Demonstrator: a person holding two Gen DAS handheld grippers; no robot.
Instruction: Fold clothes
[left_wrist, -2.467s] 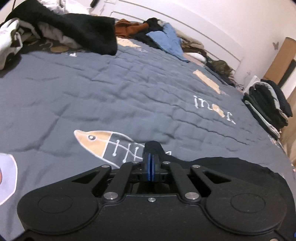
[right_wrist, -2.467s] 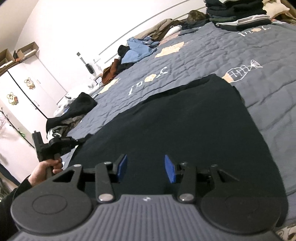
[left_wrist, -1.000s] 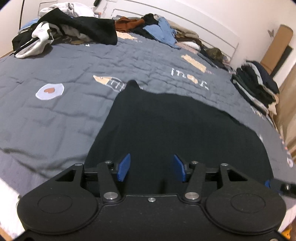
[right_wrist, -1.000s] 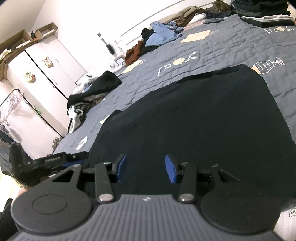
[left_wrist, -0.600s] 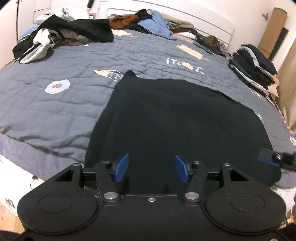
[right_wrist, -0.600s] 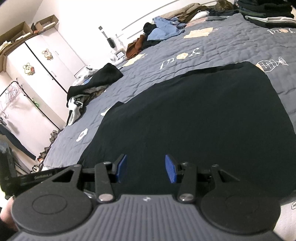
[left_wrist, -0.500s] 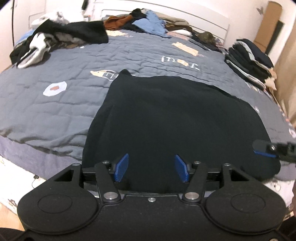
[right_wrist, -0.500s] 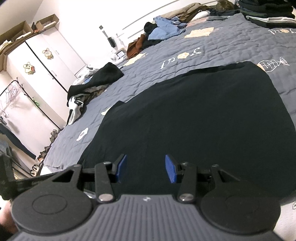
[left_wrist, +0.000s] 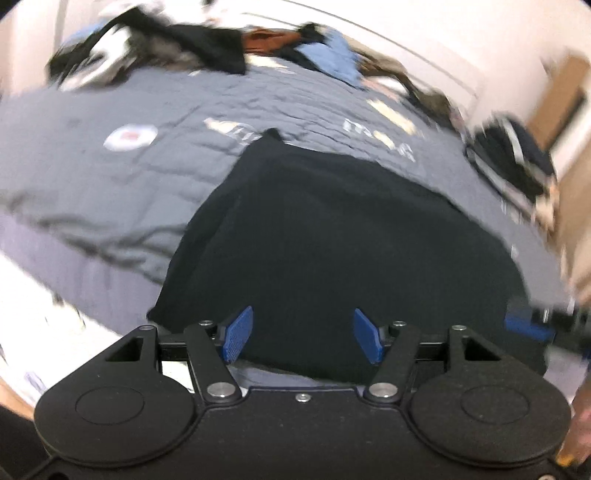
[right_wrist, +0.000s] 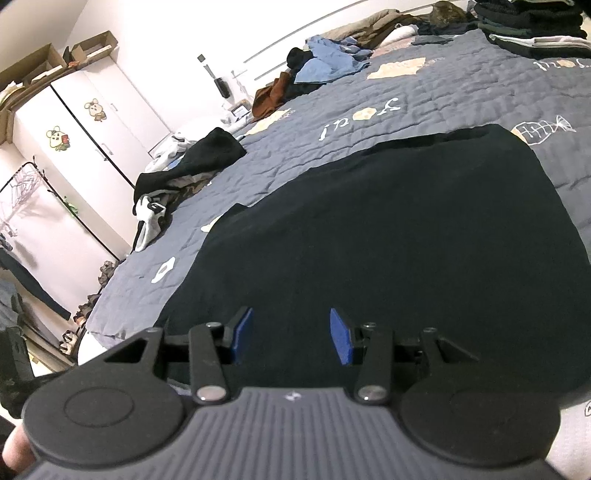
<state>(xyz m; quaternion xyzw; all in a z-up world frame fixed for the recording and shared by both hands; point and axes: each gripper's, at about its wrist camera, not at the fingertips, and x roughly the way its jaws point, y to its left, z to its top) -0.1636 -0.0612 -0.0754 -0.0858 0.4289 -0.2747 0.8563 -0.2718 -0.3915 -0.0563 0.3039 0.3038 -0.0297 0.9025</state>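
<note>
A large black garment (right_wrist: 388, 236) is seen spread flat on the grey quilted bedspread (right_wrist: 443, 96), its near edge lying at the near side of the bed, just under both tools. The left gripper (left_wrist: 303, 334) is held above that near edge with its 2 blue pads (left_wrist: 236, 332) set wide apart and nothing between them; this view is blurred, so fine detail of the cloth cannot be read. The right gripper (right_wrist: 291, 334) is likewise held spread over the near hem, and nothing is gripped by it.

The cloth is judged to be soft, limp and light: it lies close to the quilt, and only a shallow ridge is shown along its left side in the left wrist view. No stiffness is to be expected, so any lifted part will sag and drag the rest. Whether it is 1 layer or already doubled over cannot be told from the dark, featureless surface, so the scene would suit both a garment laid out for folding and one partly folded. A hold is best taken at the corners or along an edge, where a thin pinch of fabric can be caught cleanly. A small point (left_wrist: 273, 133) is seen sticking out at the far left corner. A neat stack of clothes (right_wrist: 532, 26) and loose heaps (right_wrist: 192, 162) are seen farther off.
</note>
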